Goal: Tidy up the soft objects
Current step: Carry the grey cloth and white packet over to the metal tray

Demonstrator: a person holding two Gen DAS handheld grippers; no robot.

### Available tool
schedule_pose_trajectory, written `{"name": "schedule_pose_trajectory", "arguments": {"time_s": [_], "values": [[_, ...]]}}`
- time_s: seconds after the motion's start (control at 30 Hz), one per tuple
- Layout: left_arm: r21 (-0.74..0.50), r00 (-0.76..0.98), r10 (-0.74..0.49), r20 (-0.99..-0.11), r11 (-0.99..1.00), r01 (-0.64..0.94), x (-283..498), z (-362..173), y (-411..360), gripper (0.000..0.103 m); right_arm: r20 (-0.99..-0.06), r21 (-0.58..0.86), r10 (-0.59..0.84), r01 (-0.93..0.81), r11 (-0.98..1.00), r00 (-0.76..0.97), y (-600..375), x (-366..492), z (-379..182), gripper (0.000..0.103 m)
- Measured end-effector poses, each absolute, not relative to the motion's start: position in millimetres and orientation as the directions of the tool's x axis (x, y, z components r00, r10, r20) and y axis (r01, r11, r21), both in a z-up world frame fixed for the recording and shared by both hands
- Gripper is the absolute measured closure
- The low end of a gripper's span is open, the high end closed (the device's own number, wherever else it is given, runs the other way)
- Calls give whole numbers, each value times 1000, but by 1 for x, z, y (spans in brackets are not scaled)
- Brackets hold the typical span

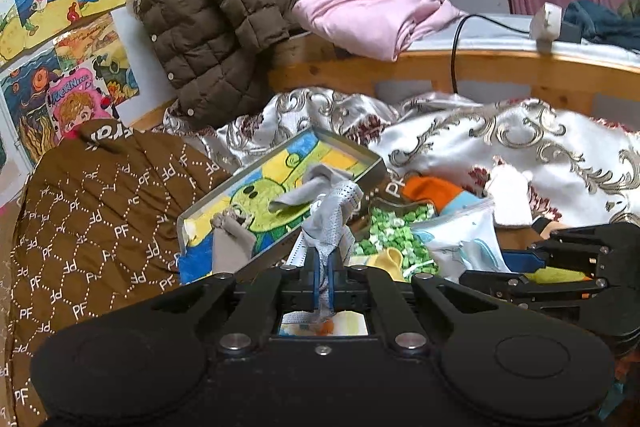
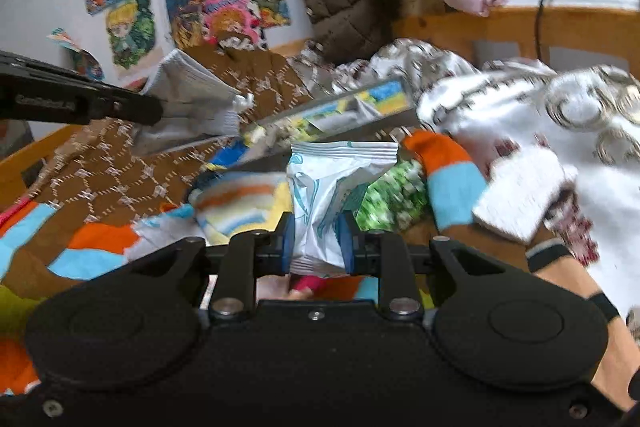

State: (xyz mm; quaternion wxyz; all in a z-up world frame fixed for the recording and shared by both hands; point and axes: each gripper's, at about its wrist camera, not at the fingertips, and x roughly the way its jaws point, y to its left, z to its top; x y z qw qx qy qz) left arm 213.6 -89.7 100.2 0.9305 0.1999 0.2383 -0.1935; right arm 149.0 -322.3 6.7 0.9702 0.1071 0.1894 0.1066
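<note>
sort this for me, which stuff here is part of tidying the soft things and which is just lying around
Job: face mask in left gripper; white packet in right gripper; tin tray; striped sock.

Lying about: brown jacket; pink cloth; wall drawings; black cable.

Motion blur smears the patterned quilt (image 2: 560, 115) and green speckled item (image 2: 394, 195) right of the jaws. The white packet (image 2: 332, 187) hides its lower end between the jaws. Wall drawings (image 1: 48, 7) run off the frame's left edge.
</note>
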Motion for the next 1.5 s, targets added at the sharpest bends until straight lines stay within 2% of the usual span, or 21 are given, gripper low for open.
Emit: {"name": "schedule_pose_trajectory", "arguments": {"time_s": [0.13, 0.4, 0.6, 0.83, 1.0, 1.37, 1.5], "values": [[272, 825, -279, -492, 850, 450, 223, 105, -79, 100, -310, 221, 271, -209, 953, 911, -316, 157, 23, 87], [193, 879, -173, -445, 939, 283, 282, 107, -35, 100, -205, 238, 286, -236, 942, 936, -308, 211, 38, 86], [140, 892, -163, -421, 960, 241, 339, 92, -30, 100, -224, 270, 286, -223, 937, 932, -319, 251, 29, 86], [60, 891, -226, -394, 961, 270, 397, 61, -48, 100, -252, 265, 213, -144, 954, 944, -330, 273, 27, 86], [-49, 868, -269, -418, 960, 274, 434, 42, -46, 100, -280, 263, 182, -107, 959, 943, -323, 313, 45, 86], [-264, 802, -358, -478, 929, 258, 497, 11, -29, 100, -497, 112, 162, -122, 986, 852, -281, 451, 55, 86], [-291, 785, -373, -495, 922, 254, 508, 3, -27, 100, -549, 49, 131, -125, 991, 825, -263, 490, 48, 86]]}}
